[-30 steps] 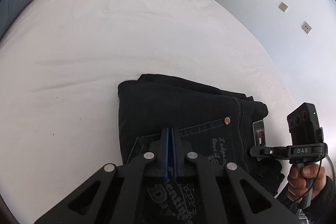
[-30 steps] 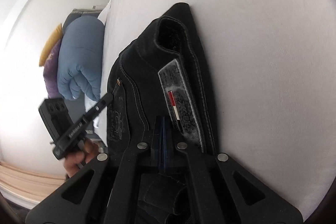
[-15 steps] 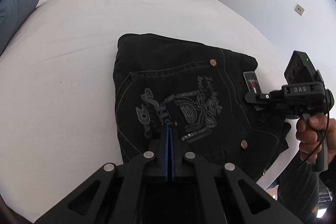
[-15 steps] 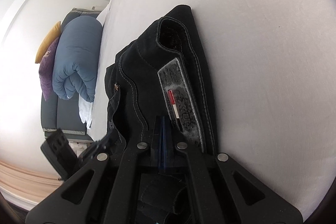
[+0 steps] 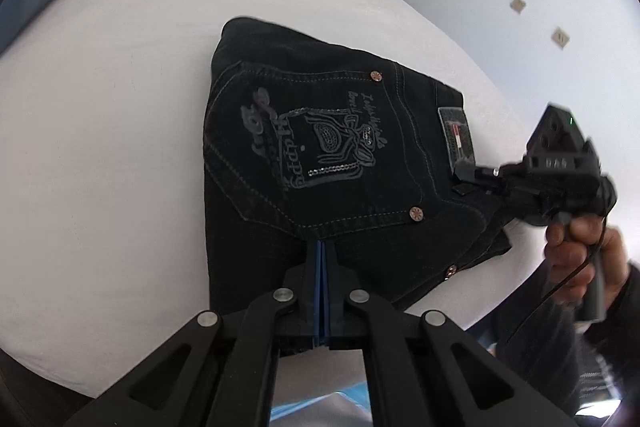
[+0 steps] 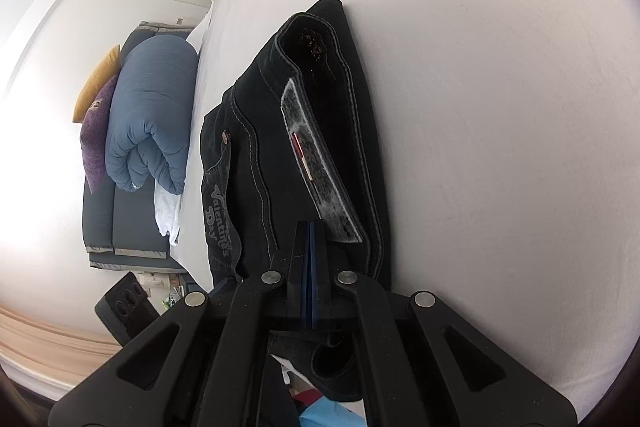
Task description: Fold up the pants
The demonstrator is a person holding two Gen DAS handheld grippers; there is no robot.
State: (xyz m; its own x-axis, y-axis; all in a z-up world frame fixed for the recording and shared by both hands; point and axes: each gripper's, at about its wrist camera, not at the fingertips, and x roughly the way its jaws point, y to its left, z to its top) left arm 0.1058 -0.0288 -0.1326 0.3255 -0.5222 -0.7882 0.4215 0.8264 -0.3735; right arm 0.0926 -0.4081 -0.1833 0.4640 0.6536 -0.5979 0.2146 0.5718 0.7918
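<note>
On one bed [image 5: 120,107], one folded pants [image 5: 320,155].

The left gripper [image 5: 322,247] sits at lower centre of its own view, its blue-lined jaws pressed fully together with nothing between them. The right gripper [image 6: 309,227] is likewise closed at lower centre of its view. At the right edge of the left view, a hand [image 5: 580,251] grasps the right gripper's handle.
</note>
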